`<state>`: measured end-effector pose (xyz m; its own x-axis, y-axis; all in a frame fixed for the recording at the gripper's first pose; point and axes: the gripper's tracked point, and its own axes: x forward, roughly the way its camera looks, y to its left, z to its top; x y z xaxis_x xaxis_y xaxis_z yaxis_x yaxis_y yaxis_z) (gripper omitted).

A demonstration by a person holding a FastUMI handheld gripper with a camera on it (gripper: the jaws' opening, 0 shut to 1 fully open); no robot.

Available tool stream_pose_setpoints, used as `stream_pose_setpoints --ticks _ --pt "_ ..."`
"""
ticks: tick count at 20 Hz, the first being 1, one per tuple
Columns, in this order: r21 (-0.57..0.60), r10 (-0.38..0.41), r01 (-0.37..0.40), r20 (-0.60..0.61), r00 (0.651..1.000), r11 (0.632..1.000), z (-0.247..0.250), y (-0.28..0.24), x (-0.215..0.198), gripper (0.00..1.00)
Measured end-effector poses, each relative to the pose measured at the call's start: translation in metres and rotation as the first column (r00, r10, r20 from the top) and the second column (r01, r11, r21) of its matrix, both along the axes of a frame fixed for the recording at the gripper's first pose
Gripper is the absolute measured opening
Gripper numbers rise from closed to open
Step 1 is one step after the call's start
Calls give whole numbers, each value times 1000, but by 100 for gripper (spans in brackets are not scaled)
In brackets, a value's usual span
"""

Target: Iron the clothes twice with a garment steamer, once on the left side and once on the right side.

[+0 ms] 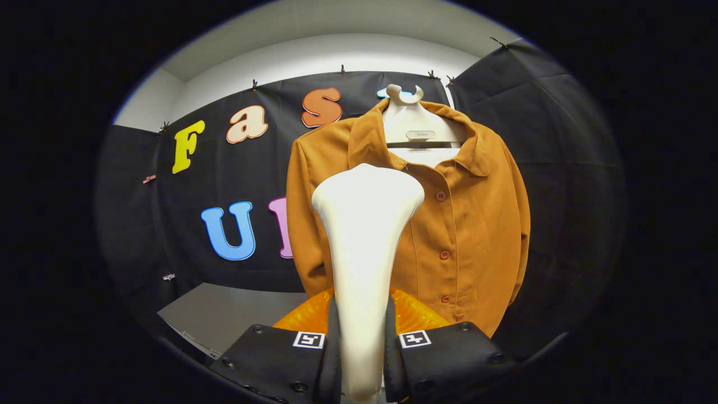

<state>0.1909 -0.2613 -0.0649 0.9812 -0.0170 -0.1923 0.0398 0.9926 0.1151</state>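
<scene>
**Steamer gripped, head raised in front of the shirt**

Your gripper (362, 350) has its two fingers closed tight on the handle of the garment steamer (364, 247), one finger pressing each side of it, so the jaws are narrow and holding that handle with no gap showing. The steamer is white and stands upright between the fingers, its handle widening upward into a broad, rounded head. Just behind the handle, low down by the fingertips, sits a translucent orange part (412, 317) with a ribbed surface; you cannot tell from here whether it belongs to the steamer.

Take the shirt (477, 224) as your landmark. It is an orange-brown, button-front shirt with a collar, hanging facing you on a pale hanger (418, 126) whose hook rises above the collar. The button placket runs down the middle of the shirt, with four buttons visible. The steamer's head is in front of the shirt, covering the panel on the F-letter side of the placket at about chest height, just below the collar on that side. Whether the head touches the fabric cannot be told from this angle. The panel on the other side of the placket is in plain sight, along with its sleeve hanging down the outer edge.

Behind the shirt hangs the black cloth wall (566, 168). Below and to the side of the shirt, past the covered panel, lies a flat grey table surface (224, 314).
</scene>
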Motion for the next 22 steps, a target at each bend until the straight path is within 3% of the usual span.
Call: stream_pose_setpoints --ticks 12,22 --pt "43 66 -61 -113 991 997 -61 -11 31 33" --pt "77 57 -37 -268 962 996 -137 -20 22 33"
